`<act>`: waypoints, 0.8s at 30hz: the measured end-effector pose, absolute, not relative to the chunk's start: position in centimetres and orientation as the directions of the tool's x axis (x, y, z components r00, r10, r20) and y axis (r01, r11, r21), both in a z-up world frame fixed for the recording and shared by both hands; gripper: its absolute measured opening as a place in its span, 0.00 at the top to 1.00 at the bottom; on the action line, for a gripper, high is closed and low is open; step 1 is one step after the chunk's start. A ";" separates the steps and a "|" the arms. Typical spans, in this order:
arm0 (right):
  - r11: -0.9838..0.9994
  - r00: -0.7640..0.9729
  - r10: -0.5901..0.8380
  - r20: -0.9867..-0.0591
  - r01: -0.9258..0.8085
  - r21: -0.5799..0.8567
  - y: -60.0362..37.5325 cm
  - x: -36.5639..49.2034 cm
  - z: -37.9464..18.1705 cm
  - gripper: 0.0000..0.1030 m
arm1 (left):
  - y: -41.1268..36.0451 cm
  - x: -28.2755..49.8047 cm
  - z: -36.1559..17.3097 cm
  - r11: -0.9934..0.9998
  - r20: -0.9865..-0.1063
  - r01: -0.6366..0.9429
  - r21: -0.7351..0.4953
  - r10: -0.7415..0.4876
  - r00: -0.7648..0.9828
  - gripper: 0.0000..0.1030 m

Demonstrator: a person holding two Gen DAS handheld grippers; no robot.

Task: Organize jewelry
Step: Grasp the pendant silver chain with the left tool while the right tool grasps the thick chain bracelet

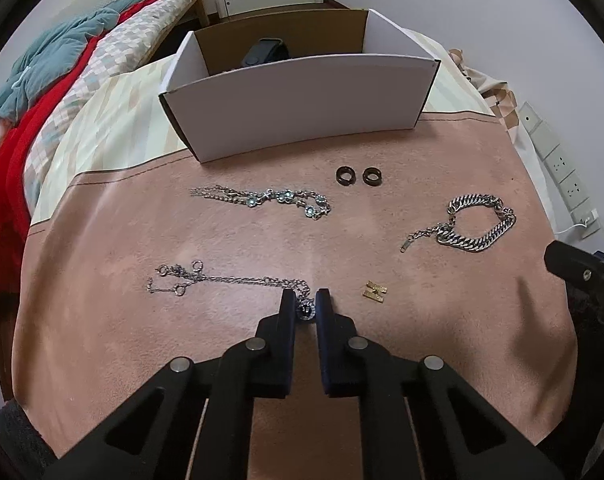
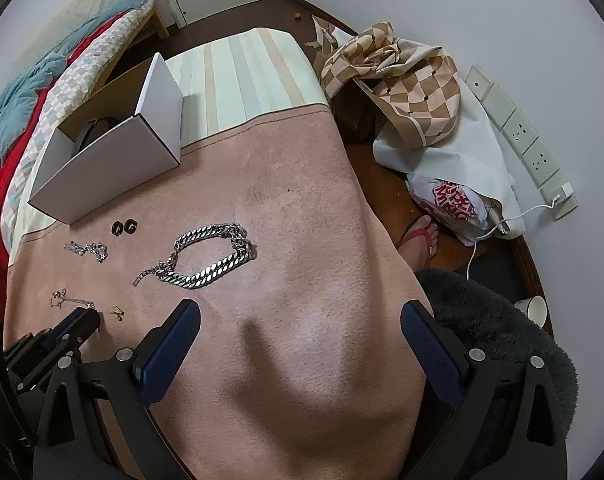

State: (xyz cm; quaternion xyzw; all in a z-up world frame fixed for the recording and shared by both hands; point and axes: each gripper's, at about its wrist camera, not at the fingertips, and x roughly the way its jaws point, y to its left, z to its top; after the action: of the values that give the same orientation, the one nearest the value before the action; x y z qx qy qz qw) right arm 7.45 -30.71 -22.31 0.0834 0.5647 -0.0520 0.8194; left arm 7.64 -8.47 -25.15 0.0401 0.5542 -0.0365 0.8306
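Note:
My left gripper (image 1: 305, 299) is down on the pink cloth (image 1: 261, 240), its black fingers closed around the round pendant (image 1: 306, 311) of a thin silver necklace (image 1: 205, 280) whose chain trails left. A blue-stone chain (image 1: 269, 200), two dark rings (image 1: 357, 175), a chunky silver curb bracelet (image 1: 478, 224) and a small gold piece (image 1: 375, 291) lie on the cloth. A white cardboard box (image 1: 302, 112) stands behind, with a black item (image 1: 265, 52) inside. My right gripper (image 2: 299, 320) is wide open and empty, hovering near the bracelet (image 2: 209, 252).
A bed with red and teal bedding (image 1: 41, 100) lies to the left. A checked cloth and bags (image 2: 422, 100) sit on the floor at right, with wall sockets (image 2: 518, 132), a white cable, a paper cup (image 2: 536, 310) and a foot in a sandal (image 2: 420, 236).

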 end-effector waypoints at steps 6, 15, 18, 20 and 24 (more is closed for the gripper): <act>0.974 0.382 0.046 -0.923 0.189 0.127 -31.3 7.8 -21.3 0.02 | -7.1 8.2 -23.2 0.996 -0.905 0.089 0.015 -0.024 0.426 0.93; 0.986 0.379 0.047 -0.924 0.134 0.104 -29.3 11.4 -23.5 0.29 | -5.8 9.9 -22.5 0.998 -0.902 0.054 -0.011 -0.034 0.429 0.93; 0.995 0.372 0.025 -0.928 0.083 0.060 -27.7 11.9 -24.4 0.70 | -4.9 9.7 -22.2 0.998 -0.907 0.041 -0.041 -0.054 0.418 0.93; 0.995 0.368 0.048 -0.928 0.062 0.076 -27.0 11.8 -24.3 0.89 | -3.8 9.5 -21.7 0.997 -0.910 0.027 -0.075 -0.080 0.406 0.93; 0.990 0.395 0.117 -0.911 0.020 0.136 -25.4 11.3 -22.9 0.90 | -2.1 9.0 -19.8 0.993 -0.903 0.008 -0.120 -0.112 0.415 0.93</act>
State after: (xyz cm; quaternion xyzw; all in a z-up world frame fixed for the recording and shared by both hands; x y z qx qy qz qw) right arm 11.26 -25.41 -22.85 0.0625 0.5492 0.0292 0.8328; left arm 8.98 -2.08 -19.82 -0.0484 0.5395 -0.0356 0.8398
